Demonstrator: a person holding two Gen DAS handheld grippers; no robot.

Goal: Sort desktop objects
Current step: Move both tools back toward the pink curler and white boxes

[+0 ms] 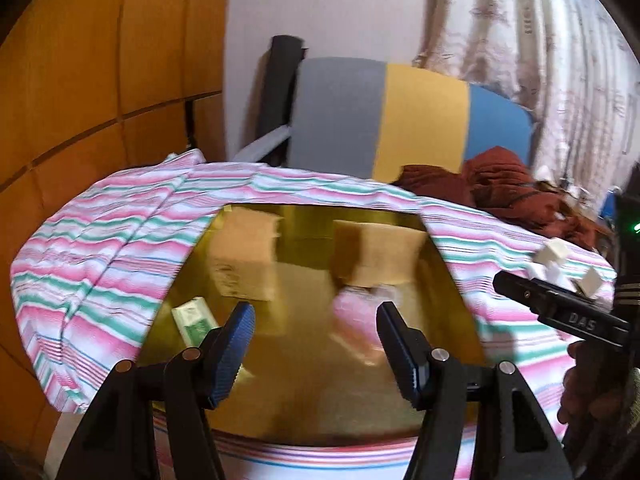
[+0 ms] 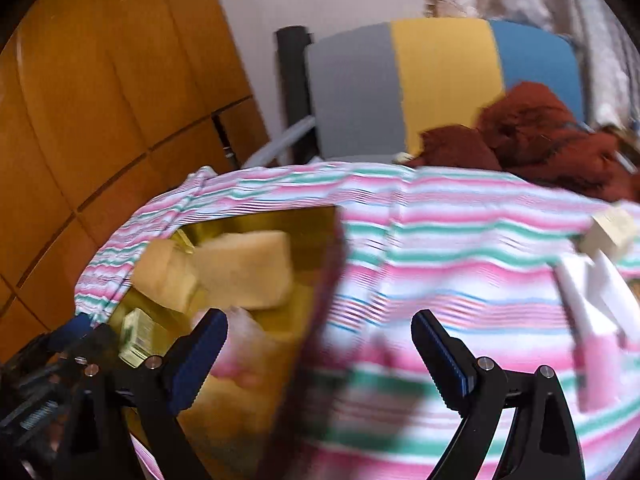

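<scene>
A shiny gold tray [image 1: 304,384] lies on a pink, green and white striped cloth [image 1: 100,256]. On it stand two tan cardboard boxes [image 1: 246,256] [image 1: 380,254], a small green and white packet [image 1: 194,318] and a blurred pink object [image 1: 356,322]. My left gripper [image 1: 316,344] is open and empty above the tray's near part. My right gripper [image 2: 320,360] is open and empty, over the tray's right edge [image 2: 320,300]. The right view shows the boxes [image 2: 244,270], the packet [image 2: 136,338] and the pink object [image 2: 240,344], all blurred.
A chair with grey, yellow and blue back [image 1: 400,120] stands behind the table, next to a dark red cloth heap [image 1: 508,184]. Small white blocks [image 1: 560,268] lie on the cloth at right. Wooden panelling [image 1: 100,80] is at left. The right gripper's body [image 1: 560,312] shows at right.
</scene>
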